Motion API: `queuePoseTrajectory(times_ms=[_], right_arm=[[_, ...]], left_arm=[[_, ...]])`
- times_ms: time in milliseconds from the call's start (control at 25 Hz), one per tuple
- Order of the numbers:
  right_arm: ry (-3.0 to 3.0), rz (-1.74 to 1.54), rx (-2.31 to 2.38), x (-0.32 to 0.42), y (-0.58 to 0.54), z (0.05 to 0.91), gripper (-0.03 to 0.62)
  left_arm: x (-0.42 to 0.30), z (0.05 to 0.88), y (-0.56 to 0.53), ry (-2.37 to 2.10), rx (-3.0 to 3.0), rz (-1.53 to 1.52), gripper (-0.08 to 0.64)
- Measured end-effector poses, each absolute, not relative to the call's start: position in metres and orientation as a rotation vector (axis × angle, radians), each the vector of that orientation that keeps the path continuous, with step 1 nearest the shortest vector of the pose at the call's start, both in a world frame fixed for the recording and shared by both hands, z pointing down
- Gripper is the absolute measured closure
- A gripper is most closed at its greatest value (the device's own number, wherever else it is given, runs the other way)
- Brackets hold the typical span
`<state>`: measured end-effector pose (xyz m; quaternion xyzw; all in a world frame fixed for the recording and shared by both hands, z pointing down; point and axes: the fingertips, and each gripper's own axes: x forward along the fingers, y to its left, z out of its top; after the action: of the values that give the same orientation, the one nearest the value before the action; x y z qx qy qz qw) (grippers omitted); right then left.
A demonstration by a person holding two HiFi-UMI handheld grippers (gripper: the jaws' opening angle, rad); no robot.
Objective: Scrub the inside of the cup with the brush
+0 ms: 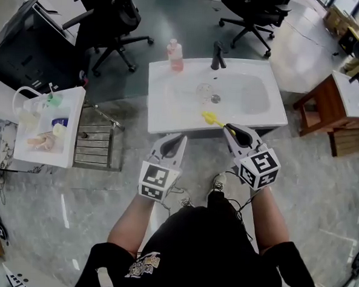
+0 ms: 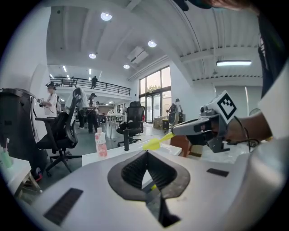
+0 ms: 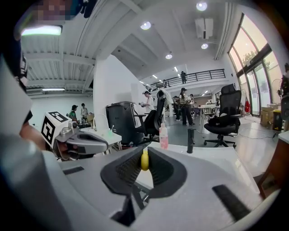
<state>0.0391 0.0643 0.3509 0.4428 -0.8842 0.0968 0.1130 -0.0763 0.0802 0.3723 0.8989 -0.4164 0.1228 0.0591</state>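
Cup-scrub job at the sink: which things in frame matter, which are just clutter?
Job:
- yellow brush, clamped in the right tool
- clear cup in the sink
- left tool, shut and empty

Lying about:
- pink bottle
- tap
- office chair
- wooden stool
- side table with bits on it

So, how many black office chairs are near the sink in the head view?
2: one office chair beyond the sink's left corner, the other beyond its right side. More may stand outside the frame.
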Motion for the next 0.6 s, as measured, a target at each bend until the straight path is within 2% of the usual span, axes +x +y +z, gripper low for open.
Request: queuePoseTrajectory(times_ms=[600], right_arm=[[-2.588, 0.189, 1.31, 0.056, 0.12, 0.323, 0.555]], left_arm=[[-0.061, 0.356, 0.126, -1.285, 2.749, 0.319, 0.554]])
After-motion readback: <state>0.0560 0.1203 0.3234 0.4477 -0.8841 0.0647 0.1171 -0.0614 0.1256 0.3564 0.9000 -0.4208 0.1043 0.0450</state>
